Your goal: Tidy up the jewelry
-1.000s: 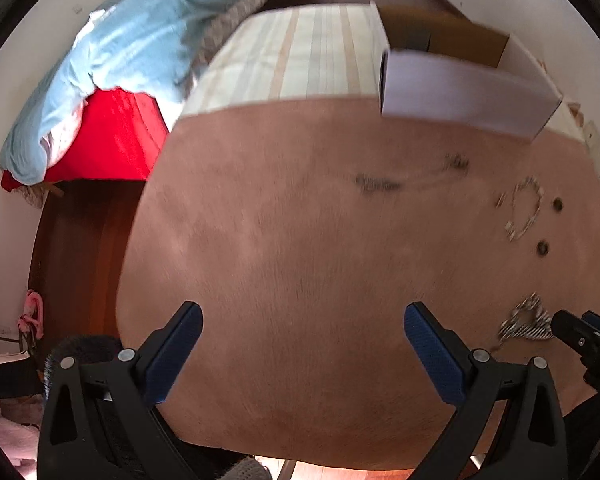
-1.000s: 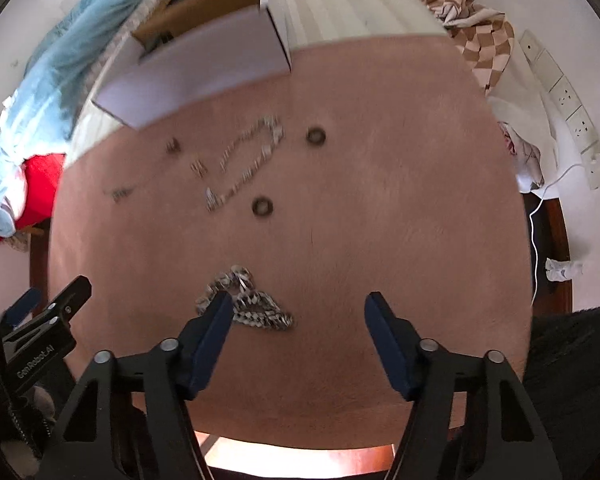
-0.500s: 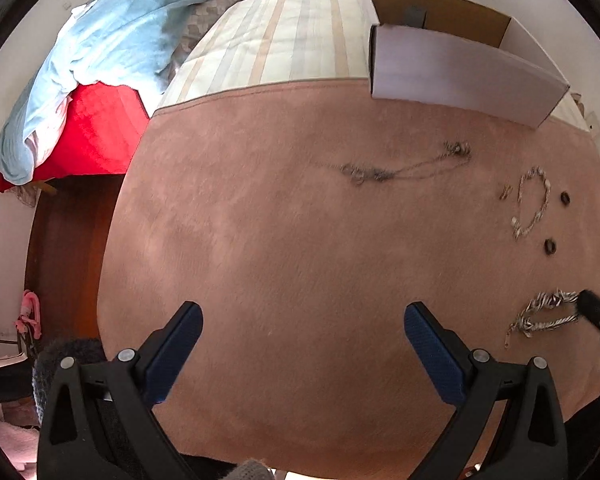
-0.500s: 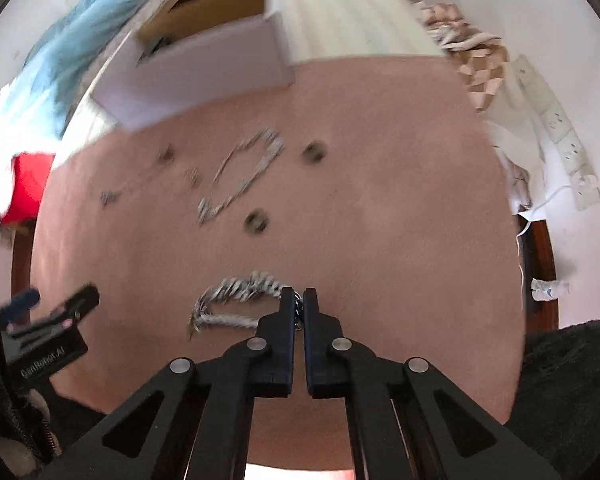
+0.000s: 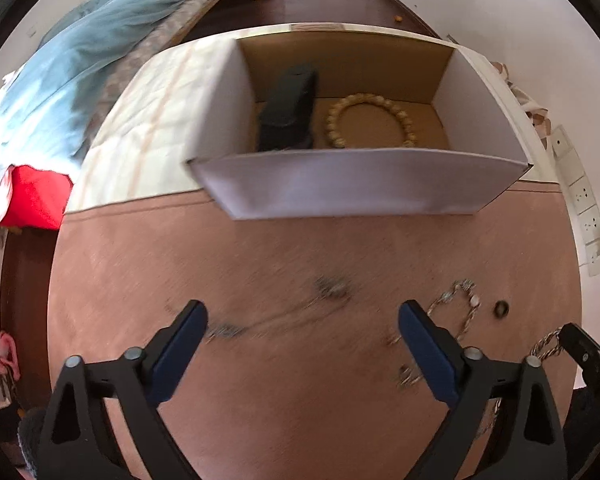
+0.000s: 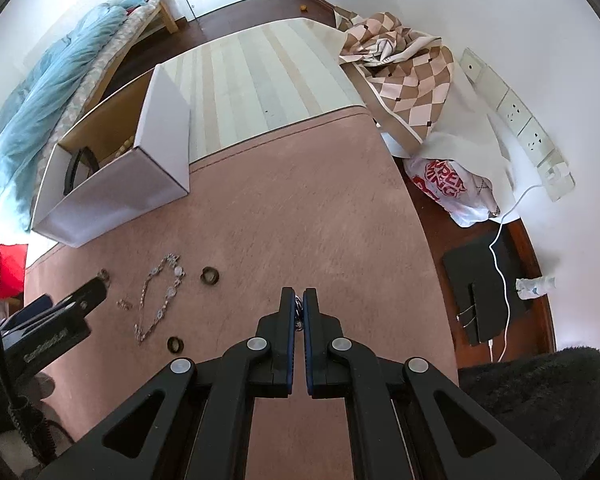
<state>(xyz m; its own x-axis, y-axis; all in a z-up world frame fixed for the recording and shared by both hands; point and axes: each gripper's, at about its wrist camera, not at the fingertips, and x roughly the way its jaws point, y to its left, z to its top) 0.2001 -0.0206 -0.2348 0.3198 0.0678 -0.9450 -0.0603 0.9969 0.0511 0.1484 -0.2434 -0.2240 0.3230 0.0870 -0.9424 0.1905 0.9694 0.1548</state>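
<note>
Your right gripper [image 6: 299,300] is clamped on a silver chain [image 6: 298,312], lifted off the pink mat [image 6: 300,220]. Your left gripper [image 5: 302,326] is wide w/ jaws closing, nothing between them, above a thin blurred necklace [image 5: 320,292]. Beyond: white box [image 5: 360,188] w/ bead bracelet [image 5: 370,126] inside; crystal necklace [image 6: 160,296] & 2 rings [image 6: 210,275] on the mat nr your left.

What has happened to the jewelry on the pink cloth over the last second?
The right gripper closed on the silver chain bracelet and lifted it off the pink cloth. The left gripper, nothing between its closing jaws, moved toward the white box. The pendant necklace and two dark rings stayed put.
</note>
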